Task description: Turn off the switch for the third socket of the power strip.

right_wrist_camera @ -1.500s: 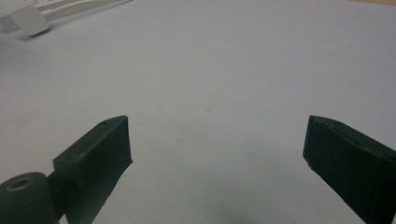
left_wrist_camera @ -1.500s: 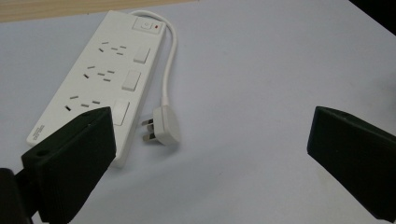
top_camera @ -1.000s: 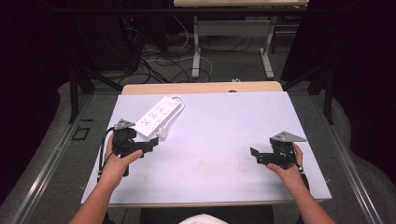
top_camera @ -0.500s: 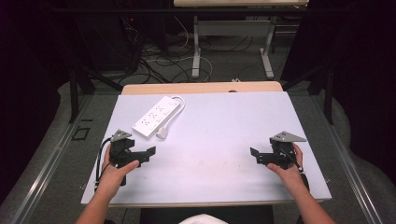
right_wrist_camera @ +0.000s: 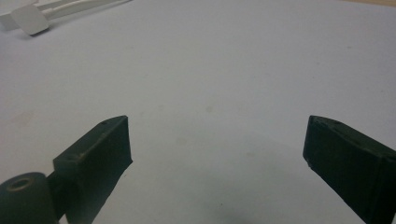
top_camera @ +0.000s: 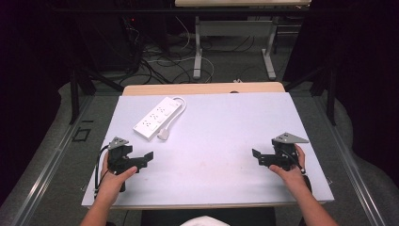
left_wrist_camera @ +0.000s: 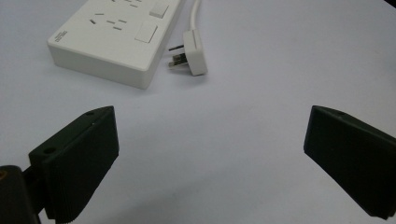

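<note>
A white power strip (top_camera: 156, 117) lies flat at the back left of the pale table (top_camera: 221, 122), its cord looping round to a white plug (top_camera: 163, 135) that rests on the table beside it. My left gripper (top_camera: 145, 159) is held low near the front left, open and with nothing between its jaws. The left gripper view has the power strip (left_wrist_camera: 116, 37) and the plug (left_wrist_camera: 194, 46) just ahead of the open left gripper (left_wrist_camera: 210, 154). At the front right, my right gripper (top_camera: 258, 158) is open too, pointing left across bare table. Its own view shows the plug (right_wrist_camera: 30, 21) far off.
A wooden board edge (top_camera: 202, 88) runs along the table's far side. Behind it are table legs (top_camera: 197, 47) and cables (top_camera: 155, 61) on the floor. A metal rail (top_camera: 51, 165) runs past the table's left side.
My left gripper has drawn back from the power strip toward the near edge of the table. The strip, plug and right gripper have stayed put.
</note>
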A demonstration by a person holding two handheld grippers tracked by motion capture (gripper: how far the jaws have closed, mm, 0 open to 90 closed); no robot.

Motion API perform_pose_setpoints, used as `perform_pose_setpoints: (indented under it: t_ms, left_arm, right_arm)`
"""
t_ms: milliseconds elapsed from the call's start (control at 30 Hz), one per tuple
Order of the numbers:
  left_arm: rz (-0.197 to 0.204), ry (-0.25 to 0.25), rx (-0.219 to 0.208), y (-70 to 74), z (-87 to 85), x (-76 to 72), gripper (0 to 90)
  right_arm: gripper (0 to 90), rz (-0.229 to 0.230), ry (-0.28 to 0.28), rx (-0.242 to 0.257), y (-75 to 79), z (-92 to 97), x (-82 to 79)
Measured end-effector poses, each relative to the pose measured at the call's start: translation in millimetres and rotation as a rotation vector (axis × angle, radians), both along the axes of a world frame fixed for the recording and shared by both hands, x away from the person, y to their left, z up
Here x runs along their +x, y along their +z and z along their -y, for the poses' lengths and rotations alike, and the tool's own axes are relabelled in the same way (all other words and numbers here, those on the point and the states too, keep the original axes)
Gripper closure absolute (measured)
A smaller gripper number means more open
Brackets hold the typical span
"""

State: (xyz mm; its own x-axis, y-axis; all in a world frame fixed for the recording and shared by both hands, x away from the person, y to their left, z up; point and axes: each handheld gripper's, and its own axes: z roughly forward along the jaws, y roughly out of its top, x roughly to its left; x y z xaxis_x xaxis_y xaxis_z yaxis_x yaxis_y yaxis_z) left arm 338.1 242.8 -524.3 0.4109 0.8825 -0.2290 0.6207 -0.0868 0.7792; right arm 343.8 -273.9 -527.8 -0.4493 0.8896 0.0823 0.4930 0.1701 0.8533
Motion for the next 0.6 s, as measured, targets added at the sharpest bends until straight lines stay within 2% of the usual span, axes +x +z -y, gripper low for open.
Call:
perform_pose_setpoints:
  t_ms: [67, 133, 367, 467, 500, 567, 600]
  left_arm:
    - [0.0, 0.015, -0.004, -1.3, -1.7, 0.1, 3.5]
    - [0.006, 0.018, 0.01, -2.6, -4.7, 0.6, 3.5]
    - [-0.004, 0.054, -0.009, -9.4, -9.9, 1.1, 3.5]
    - [-0.004, 0.058, 0.007, -11.7, -12.1, 1.2, 3.7]
    - [-0.009, 0.052, 0.027, -11.8, -13.9, 1.1, 3.8]
    - [-0.007, 0.061, 0.022, -13.8, -13.5, 0.8, 3.9]
    - [-0.006, 0.06, 0.035, -14.3, -14.2, 0.9, 3.9]
  right_arm:
    - [6.9, -0.004, 0.001, 0.002, 0.0, -0.1, -0.1]
    - [6.9, -0.005, 0.001, 0.003, 0.1, -0.1, -0.2]
    - [6.9, 0.001, -0.001, -0.002, -0.3, 0.5, 0.3]
    - [6.9, -0.007, -0.001, 0.002, -0.7, -0.2, 0.3]
    - [6.9, -0.008, -0.002, 0.0, -0.8, -0.2, 0.5]
    - [6.9, -0.015, 0.006, 0.001, -1.0, -0.5, 0.5]
    - [6.9, -0.014, 0.007, 0.001, -1.1, -0.8, 0.7]
